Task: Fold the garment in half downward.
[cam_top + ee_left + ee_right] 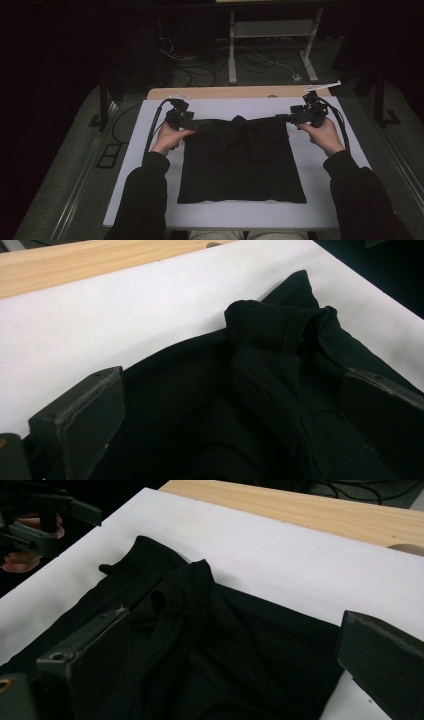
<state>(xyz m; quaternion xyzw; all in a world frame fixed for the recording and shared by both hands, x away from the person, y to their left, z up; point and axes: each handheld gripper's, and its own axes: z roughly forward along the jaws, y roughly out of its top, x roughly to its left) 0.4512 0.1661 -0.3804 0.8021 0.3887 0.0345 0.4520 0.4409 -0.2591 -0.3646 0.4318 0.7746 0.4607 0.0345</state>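
Shirt (242, 162), black, collared, lying flat on the white sheet (325, 210) that covers the table, hem toward the person at 6 o'clock, collar up at 12. Looks part-folded already, a tidy rectangle w/ sleeves tucked in, though that's my read, not certain.

Left gripper (192, 123) sits at the shirt's top corner around 10 o'clock, right gripper (286, 118) at the opposite top corner around 2. Both hands level, both pointing inward along the shoulder line.

Left gripper view: jaws stand wide apart, black cloth (260, 405) running between them, collar (272, 320) bunched up ahead. Nothing pinched yet as far as I can see. The pads straddle the fabric, not closed on it. Right gripper view: same story, jaws spread wide, shoulder edge of the shirt (210, 650) between them, white sheet (280, 555) beyond, bare wood table edge (310, 510) farther out. The other gripper (40, 520) shows far off at upper left.

So the step in hand, I'd say: lining up for a two-corner grab at the shoulders, prob. to fold top down toward the hem.

Next move calls for both jaws to close together on the top edge, catching all layers. Then lift evenly, carry toward 6 o'clock. Risk: one side grabs only the top layer and the fold skews.
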